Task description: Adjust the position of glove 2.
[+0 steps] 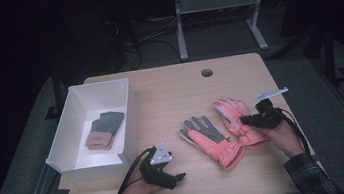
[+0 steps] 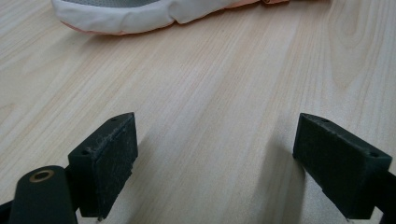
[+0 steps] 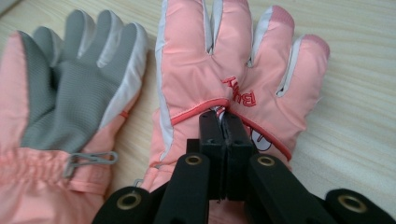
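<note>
- Right tool (image 3: 223, 122): jaws drawn together on the back of the pink ski glove (image 3: 224, 70), pinching a fold of fabric just below the red lettering. In the high view the same tool (image 1: 249, 119) sits over that glove's middle, held by the person's right hand (image 1: 282, 135).
- Pink ski glove (image 1: 236, 119): lies back-up on the wooden worktop (image 1: 170, 97), right of centre, fingers pointing away from the person, cuff toward the near edge.
- Second ski glove (image 1: 208, 140): just beside the first on its left, grey palm up, pink gathered cuff toward the person; cuffs of the two look touching or nearly so. In the right gripper view this glove (image 3: 70, 88) shows a small grey clip at the cuff.
- Left tool (image 2: 215, 168): jaws standing wide apart, nothing between them, bare worktop (image 2: 210, 93) beneath. A white glove edge (image 2: 135, 18) shows farther off in this view.
- Left tool in the high view (image 1: 178, 178): rests near the front edge, held by the left hand (image 1: 141, 184), well apart from both gloves.
- White box (image 1: 128, 128): left side of worktop, open top, holding a pair of smaller grey-and-pink gloves (image 1: 103, 128) lying flat on its floor.
</note>
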